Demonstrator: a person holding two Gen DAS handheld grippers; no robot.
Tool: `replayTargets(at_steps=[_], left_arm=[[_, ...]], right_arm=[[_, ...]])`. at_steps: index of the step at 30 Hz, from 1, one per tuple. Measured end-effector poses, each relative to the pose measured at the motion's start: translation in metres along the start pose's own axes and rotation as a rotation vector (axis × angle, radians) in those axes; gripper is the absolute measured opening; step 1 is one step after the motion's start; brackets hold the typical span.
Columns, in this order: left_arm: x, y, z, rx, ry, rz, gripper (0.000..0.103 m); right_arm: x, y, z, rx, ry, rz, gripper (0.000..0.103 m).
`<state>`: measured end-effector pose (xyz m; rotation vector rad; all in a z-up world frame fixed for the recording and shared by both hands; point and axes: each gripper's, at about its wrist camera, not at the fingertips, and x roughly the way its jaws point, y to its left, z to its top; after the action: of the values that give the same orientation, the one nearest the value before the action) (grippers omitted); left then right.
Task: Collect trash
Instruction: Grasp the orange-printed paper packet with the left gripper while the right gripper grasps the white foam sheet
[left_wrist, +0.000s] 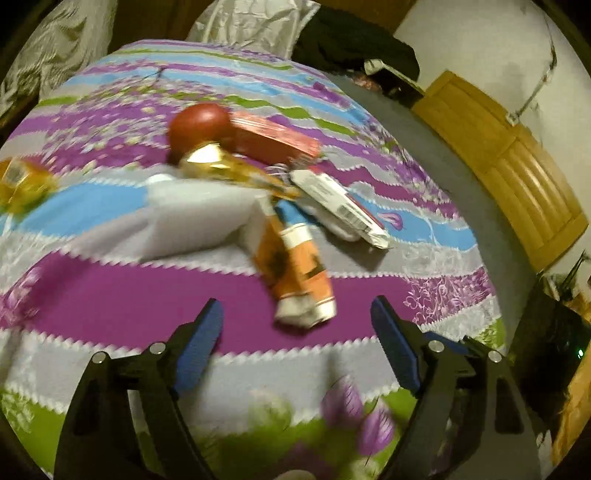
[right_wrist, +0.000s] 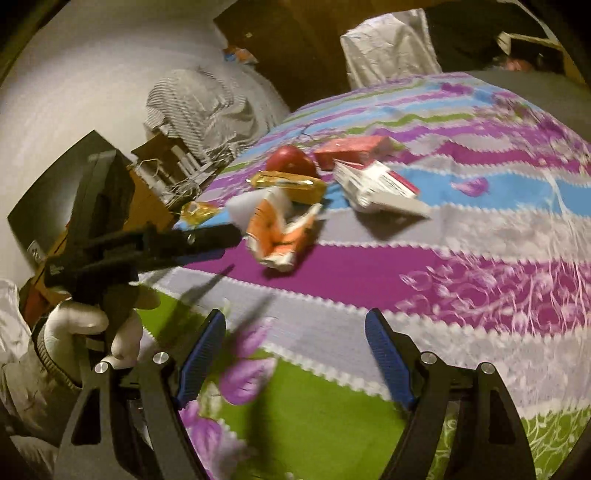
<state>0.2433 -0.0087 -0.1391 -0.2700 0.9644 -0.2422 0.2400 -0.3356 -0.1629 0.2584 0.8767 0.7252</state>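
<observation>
On the bed (left_wrist: 110, 295), litter lies heaped, an orange wrapper (left_wrist: 299, 273) just ahead of the left hand-held gripper (left_wrist: 297, 321), both hand-held grippers spread wide and empty.

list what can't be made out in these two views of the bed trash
- Print on the crumpled orange-and-white wrapper: motion blur, both views.
- Small gold foil wrapper: blurred in the left wrist view, partly hidden behind the left tool in the right wrist view.
- White foam-like block: edges blurred, far end under the long gold foil packet.
</observation>
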Motion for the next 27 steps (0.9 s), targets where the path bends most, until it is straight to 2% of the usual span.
replayTargets(at_steps=[6,8,10,12,19,23,27], left_arm=[[0.034,-0.004,0.016,0.006,0.033,0.126,0.079],[0.044,-0.002,0.017,0.025,0.036,0.163,0.07],[0.042,0.005,0.017,0.03,0.035,0.169,0.048],[0.037,0.01,0.014,0.031,0.034,0.15,0.043],[-0.01,0.041,-0.017,0.045,0.037,0.077,0.043],[-0.036,0.069,-0.034,0.027,0.031,0.09,0.043],[-0.053,0.097,-0.044,-0.026,0.008,0.113,0.043]], right_arm=[[0.004,0.0,-0.004,0.005,-0.006,0.007,0.079],[0.003,0.002,-0.006,-0.002,-0.007,0.002,0.079],[-0.001,0.006,-0.007,-0.014,-0.007,-0.005,0.079],[-0.001,0.009,-0.005,-0.026,-0.008,-0.013,0.079],[0.01,0.03,0.02,-0.101,-0.008,-0.02,0.079],[0.033,0.05,0.037,-0.163,0.019,-0.027,0.079],[0.07,0.066,0.056,-0.156,0.041,-0.024,0.079]])
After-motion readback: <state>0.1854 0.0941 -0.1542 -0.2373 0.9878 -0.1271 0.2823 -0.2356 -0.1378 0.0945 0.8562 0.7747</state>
